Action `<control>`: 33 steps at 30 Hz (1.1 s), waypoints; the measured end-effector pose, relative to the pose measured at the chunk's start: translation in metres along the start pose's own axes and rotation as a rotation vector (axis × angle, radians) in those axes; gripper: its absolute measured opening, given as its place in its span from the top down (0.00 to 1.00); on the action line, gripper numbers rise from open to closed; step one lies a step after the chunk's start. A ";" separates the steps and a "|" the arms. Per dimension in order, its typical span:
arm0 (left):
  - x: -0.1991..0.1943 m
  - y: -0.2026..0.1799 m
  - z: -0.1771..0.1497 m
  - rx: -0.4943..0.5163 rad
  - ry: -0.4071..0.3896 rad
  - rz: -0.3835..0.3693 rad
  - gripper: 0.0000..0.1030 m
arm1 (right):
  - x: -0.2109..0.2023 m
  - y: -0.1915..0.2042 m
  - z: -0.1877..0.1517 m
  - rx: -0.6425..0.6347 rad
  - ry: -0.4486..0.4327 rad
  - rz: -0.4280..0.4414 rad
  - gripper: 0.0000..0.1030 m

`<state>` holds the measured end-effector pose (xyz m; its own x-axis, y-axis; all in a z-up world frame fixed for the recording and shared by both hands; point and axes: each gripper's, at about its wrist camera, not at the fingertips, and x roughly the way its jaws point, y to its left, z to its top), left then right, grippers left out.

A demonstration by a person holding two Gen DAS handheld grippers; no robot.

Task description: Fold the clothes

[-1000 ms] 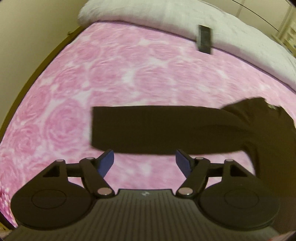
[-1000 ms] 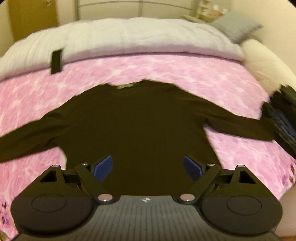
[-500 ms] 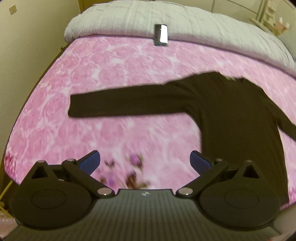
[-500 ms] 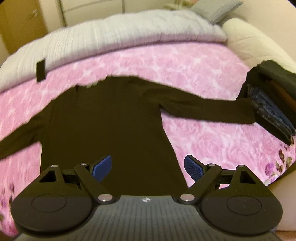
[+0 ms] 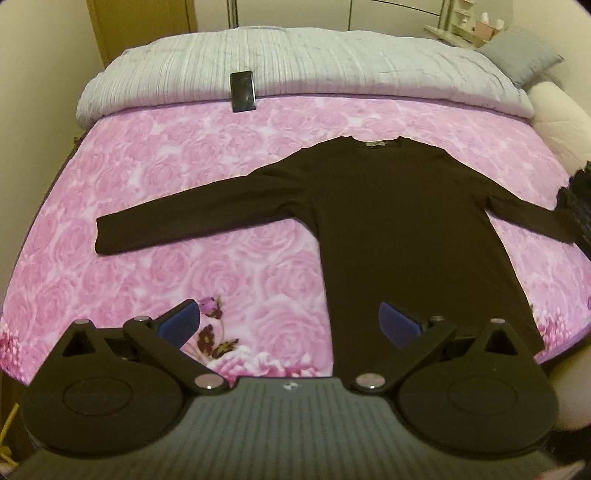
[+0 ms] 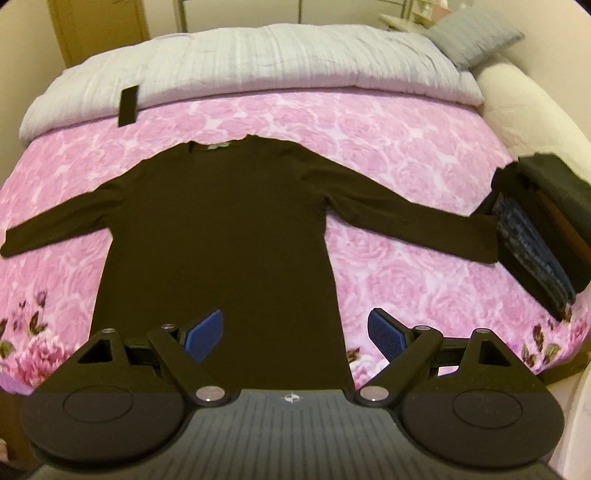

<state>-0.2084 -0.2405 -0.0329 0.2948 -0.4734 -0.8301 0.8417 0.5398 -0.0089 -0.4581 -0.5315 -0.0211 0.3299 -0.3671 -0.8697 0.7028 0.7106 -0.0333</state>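
Observation:
A dark long-sleeved top [image 5: 406, 229] lies flat on the pink rose bedspread [image 5: 184, 177], collar away from me and both sleeves spread out. It also shows in the right wrist view [image 6: 221, 229]. My left gripper [image 5: 290, 323] is open and empty, held above the bed at the top's lower left hem corner. My right gripper [image 6: 295, 330] is open and empty, held above the top's lower right hem.
A phone [image 5: 243, 91] lies at the edge of the grey duvet [image 5: 332, 62] at the far side. A stack of folded dark clothes [image 6: 535, 229] sits at the bed's right edge, touching the right sleeve end. A cream bolster [image 6: 524, 103] and a grey pillow [image 6: 476, 35] lie behind it.
Both grippers have pulled back and up from the top, so the whole garment now shows. The left gripper has opened wider. The top lies still.

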 end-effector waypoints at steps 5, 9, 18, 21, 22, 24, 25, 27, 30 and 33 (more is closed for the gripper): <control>-0.001 0.010 -0.013 -0.024 -0.008 -0.024 0.01 | -0.018 0.027 -0.004 -0.030 0.012 -0.033 0.14; 0.002 0.015 -0.021 -0.053 0.003 -0.057 0.01 | -0.027 0.049 -0.005 -0.085 0.009 -0.044 0.14; 0.005 0.020 -0.020 -0.056 -0.003 -0.056 0.01 | -0.025 0.068 -0.007 -0.078 0.016 -0.024 0.14; 0.004 0.025 -0.017 -0.047 -0.006 -0.045 0.01 | -0.022 0.072 -0.006 -0.075 0.012 -0.020 0.14; 0.005 0.026 -0.015 -0.047 -0.005 -0.041 0.01 | -0.021 0.073 -0.005 -0.071 0.012 -0.015 0.14; 0.005 0.029 -0.013 -0.050 -0.004 -0.032 0.01 | -0.018 0.075 -0.004 -0.064 0.011 -0.009 0.14; 0.005 0.030 -0.013 -0.052 -0.003 -0.028 0.01 | -0.017 0.076 -0.004 -0.062 0.012 -0.007 0.14; 0.005 0.032 -0.011 -0.057 -0.002 -0.020 0.01 | -0.015 0.077 -0.003 -0.064 0.016 0.000 0.14; 0.005 0.034 -0.013 -0.060 0.013 -0.004 0.01 | -0.009 0.080 -0.001 -0.066 0.028 0.011 0.14; 0.005 0.036 -0.017 -0.083 0.036 0.026 0.01 | 0.000 0.083 -0.001 -0.072 0.051 0.020 0.14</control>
<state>-0.1842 -0.2121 -0.0471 0.2979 -0.4340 -0.8502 0.7936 0.6076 -0.0321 -0.4003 -0.4720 -0.0246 0.3094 -0.3226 -0.8945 0.6489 0.7592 -0.0493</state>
